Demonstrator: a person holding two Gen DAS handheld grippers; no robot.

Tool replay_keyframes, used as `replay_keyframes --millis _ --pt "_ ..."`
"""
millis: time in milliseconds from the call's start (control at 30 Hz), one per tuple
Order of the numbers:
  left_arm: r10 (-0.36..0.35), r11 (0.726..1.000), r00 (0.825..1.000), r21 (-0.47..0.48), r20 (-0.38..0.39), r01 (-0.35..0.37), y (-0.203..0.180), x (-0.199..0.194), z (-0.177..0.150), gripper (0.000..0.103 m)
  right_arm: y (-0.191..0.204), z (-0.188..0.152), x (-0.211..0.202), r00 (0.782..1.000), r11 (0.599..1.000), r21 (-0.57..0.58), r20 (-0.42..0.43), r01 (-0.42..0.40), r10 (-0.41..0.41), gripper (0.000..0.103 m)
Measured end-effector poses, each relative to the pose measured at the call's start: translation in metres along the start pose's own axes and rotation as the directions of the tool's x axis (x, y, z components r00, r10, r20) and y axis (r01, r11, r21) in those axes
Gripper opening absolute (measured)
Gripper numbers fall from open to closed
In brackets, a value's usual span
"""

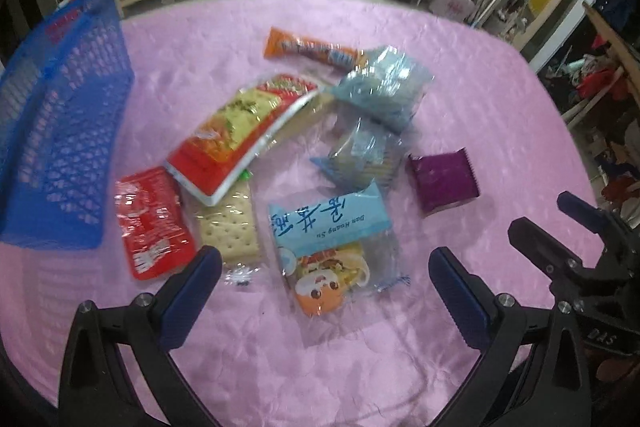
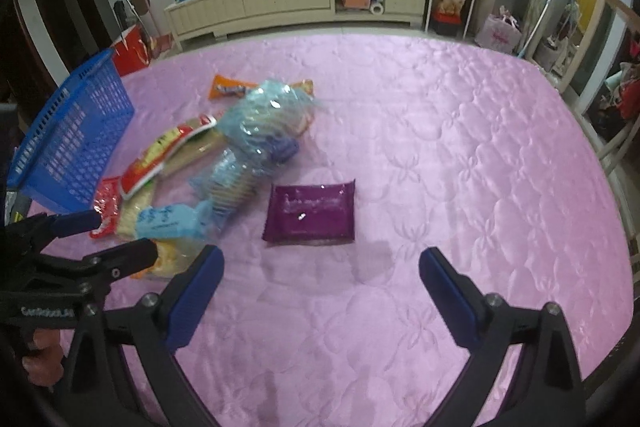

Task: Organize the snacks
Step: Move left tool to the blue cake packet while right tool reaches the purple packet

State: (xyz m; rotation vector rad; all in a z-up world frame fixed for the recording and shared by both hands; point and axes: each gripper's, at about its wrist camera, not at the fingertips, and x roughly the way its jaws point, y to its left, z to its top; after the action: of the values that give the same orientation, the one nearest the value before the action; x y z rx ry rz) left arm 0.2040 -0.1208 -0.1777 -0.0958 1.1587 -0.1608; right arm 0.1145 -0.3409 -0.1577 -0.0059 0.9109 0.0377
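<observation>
From the left wrist camera, the left gripper [image 1: 325,281] hovers with jaws spread wide and empty above a light blue egg-yolk pastry packet [image 1: 332,227] on the pink quilted cover [image 1: 320,359]; a cracker pack [image 1: 228,227] and red sachet [image 1: 150,223] lie just left, the blue basket [image 1: 60,147] farther left. From the right wrist camera, the right gripper [image 2: 320,281] is likewise wide open and empty, near a purple packet [image 2: 310,213] lying apart from the snack pile.
</observation>
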Motion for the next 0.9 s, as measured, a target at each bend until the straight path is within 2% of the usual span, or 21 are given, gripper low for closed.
replay_keyframes --millis 233,300,400,433,567,800,900 --pt "0.008 1.0 0.998 0.007 -0.059 -0.007 -0.005 0.033 0.008 0.102 -0.009 0.0 0.013 1.0 1.0 -0.006 -0.028 0.005 -0.006 0.1" --pt "0.032 0.999 0.997 -0.001 -0.067 -0.032 -0.005 0.039 0.007 0.102 -0.01 -0.001 0.015 0.999 1.0 -0.006 -0.033 0.006 -0.006 0.1" --pt "0.013 1.0 0.997 0.006 -0.081 -0.013 -0.007 0.045 0.003 0.092 -0.012 -0.002 0.018 0.999 1.0 0.003 -0.051 -0.003 0.003 0.1" --pt "-0.009 1.0 0.997 0.005 -0.083 0.009 -0.008 0.045 0.002 0.082 -0.01 -0.001 0.02 0.998 1.0 0.002 -0.056 -0.002 0.002 0.1" --pt "-0.007 0.999 0.998 0.032 -0.064 0.009 -0.015 0.038 -0.002 0.072 -0.006 0.002 0.021 0.998 1.0 -0.011 -0.062 -0.005 0.005 0.1" --pt "-0.021 0.998 1.0 0.06 -0.005 0.021 -0.017 0.01 -0.011 0.07 0.0 0.016 0.028 0.997 1.0 -0.014 -0.077 -0.023 0.022 0.1" --pt "-0.03 0.998 0.999 0.056 0.036 0.028 -0.008 -0.004 -0.003 0.07 0.005 0.024 0.038 0.995 0.999 -0.024 -0.097 -0.023 0.021 0.1"
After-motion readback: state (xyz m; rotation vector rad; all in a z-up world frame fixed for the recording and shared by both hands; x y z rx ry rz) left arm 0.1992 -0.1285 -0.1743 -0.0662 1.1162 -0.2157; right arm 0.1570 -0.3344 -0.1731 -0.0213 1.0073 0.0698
